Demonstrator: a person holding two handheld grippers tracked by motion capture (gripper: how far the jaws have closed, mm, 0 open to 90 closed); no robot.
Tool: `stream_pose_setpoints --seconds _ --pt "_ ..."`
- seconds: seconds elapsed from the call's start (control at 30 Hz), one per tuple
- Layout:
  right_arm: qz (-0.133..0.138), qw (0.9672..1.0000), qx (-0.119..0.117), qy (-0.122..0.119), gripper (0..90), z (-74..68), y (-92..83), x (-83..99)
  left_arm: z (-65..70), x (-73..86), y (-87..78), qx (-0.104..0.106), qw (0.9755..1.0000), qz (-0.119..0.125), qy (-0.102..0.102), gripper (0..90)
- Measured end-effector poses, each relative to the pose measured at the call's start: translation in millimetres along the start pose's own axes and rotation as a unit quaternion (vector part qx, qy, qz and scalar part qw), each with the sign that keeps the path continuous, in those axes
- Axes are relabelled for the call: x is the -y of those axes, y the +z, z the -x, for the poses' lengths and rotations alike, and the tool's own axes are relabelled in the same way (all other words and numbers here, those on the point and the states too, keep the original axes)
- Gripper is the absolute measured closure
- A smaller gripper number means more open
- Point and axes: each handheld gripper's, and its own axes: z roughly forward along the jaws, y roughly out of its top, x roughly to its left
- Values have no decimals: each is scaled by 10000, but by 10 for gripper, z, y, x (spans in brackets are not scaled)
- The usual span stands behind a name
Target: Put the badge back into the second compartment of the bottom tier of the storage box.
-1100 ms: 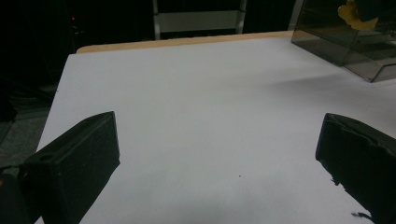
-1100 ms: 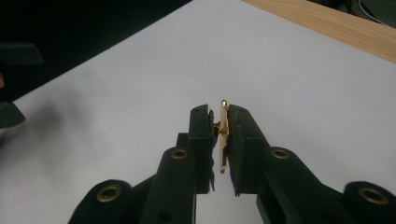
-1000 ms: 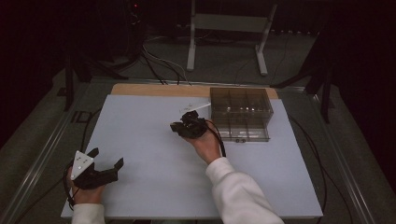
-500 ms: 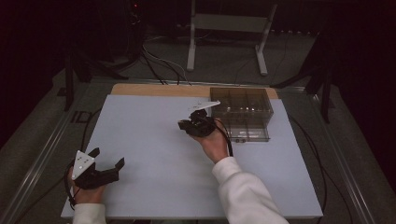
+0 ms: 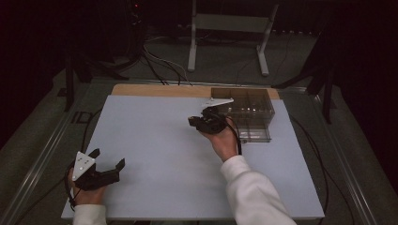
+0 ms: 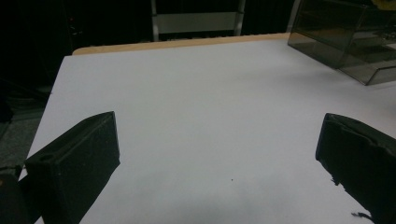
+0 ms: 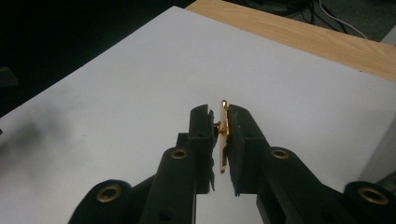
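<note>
Right gripper (image 7: pixel 219 135) raised beside the clear box (image 5: pixel 248 115), jaws clamped on a gold piece (image 7: pixel 223 133); left gripper (image 5: pixel 101 168) low, jaws apart

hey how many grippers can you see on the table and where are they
2. The left gripper, jaws wide apart and holding nothing, sits near the white board's front left corner. The right gripper, shut on a thin gold piece, is beside the clear compartment box.

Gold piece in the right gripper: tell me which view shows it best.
The right gripper view. There the thin gold piece stands edge-on, pinched between the closed jaws of the right gripper above the white board. In the high view the right gripper hides it.
</note>
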Motion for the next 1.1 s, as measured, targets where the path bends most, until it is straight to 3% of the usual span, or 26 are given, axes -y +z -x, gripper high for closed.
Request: stream_pose_setpoints --seconds 0.83,1.1 --pt "101 9990 397 152 811 292 -287 13 3 10 5 -11 10000 -37 10 4" --pt "73 9979 593 261 810 441 -404 42 -9 15 -4 -41 10000 -19 -9 4"
